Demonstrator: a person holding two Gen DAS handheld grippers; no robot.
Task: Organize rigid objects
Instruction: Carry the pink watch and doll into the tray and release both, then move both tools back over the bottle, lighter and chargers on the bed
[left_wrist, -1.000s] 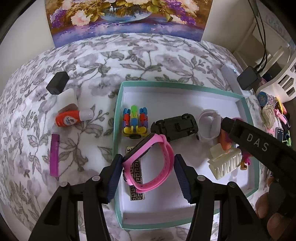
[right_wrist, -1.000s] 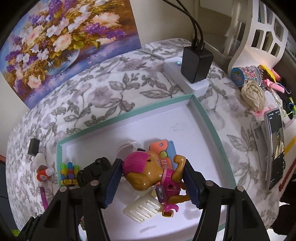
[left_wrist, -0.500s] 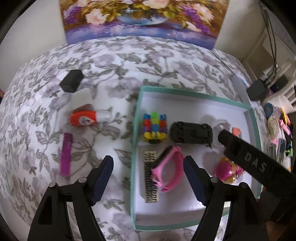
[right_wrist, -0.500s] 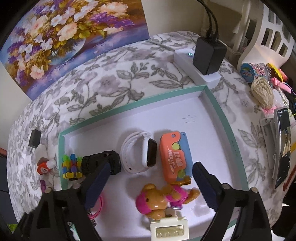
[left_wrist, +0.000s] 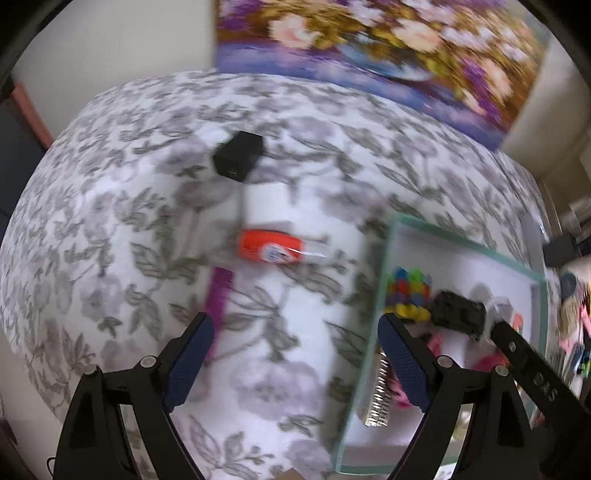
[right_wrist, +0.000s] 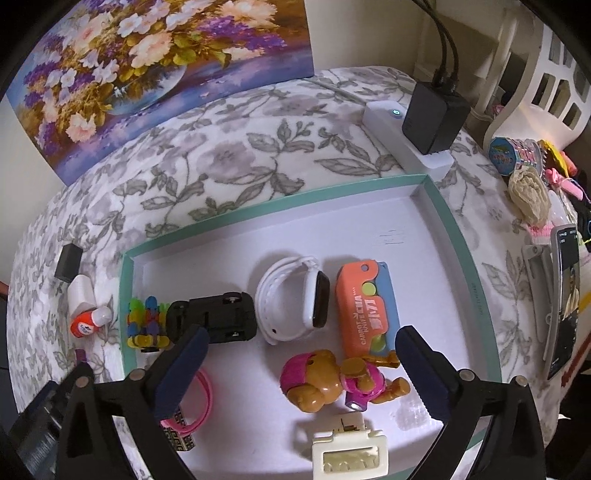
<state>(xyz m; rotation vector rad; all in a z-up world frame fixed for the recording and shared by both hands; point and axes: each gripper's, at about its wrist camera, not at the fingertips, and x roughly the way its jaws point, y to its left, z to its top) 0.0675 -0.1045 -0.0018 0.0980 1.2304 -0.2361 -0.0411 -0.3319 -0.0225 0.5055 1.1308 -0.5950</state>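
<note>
The tray (right_wrist: 458, 236), a shallow white box with a teal rim, is serving as the collecting place, and most of the rigid things are already lying inside it. The colourful block toy (right_wrist: 146, 325), black toy car (right_wrist: 214, 317), white smartwatch (right_wrist: 295, 299) and orange toy knife (right_wrist: 365, 310) are sitting in a loose row, presumably so each stays visible and reachable. Nearer the camera, the toy puppy (right_wrist: 332, 380) is lying on its side, with the cream hair claw (right_wrist: 349, 448) just below it and the pink band (right_wrist: 201, 402) resting on a patterned clip at the tray's left end.

The right tongs (right_wrist: 299, 373) are hanging spread wide above the puppy, gripping nothing, which suggests that side's work here is finished.

Outside the tray, on the floral cloth of the table (left_wrist: 147, 258), several pieces are waiting: an orange bottle (left_wrist: 271, 249) on its side, a purple comb (left_wrist: 218, 306), a white object (left_wrist: 264, 205) and a black cube (left_wrist: 240, 157). The left tongs (left_wrist: 295, 369) are likewise wide open and empty, pointing at the cloth with the comb just past the left finger; the blur in that view makes finer detail hard to read. Judging by that aim, the comb or bottle is probably the next pickup.

A power strip (right_wrist: 406, 140) and clutter are lying beyond the tray's right edge.
</note>
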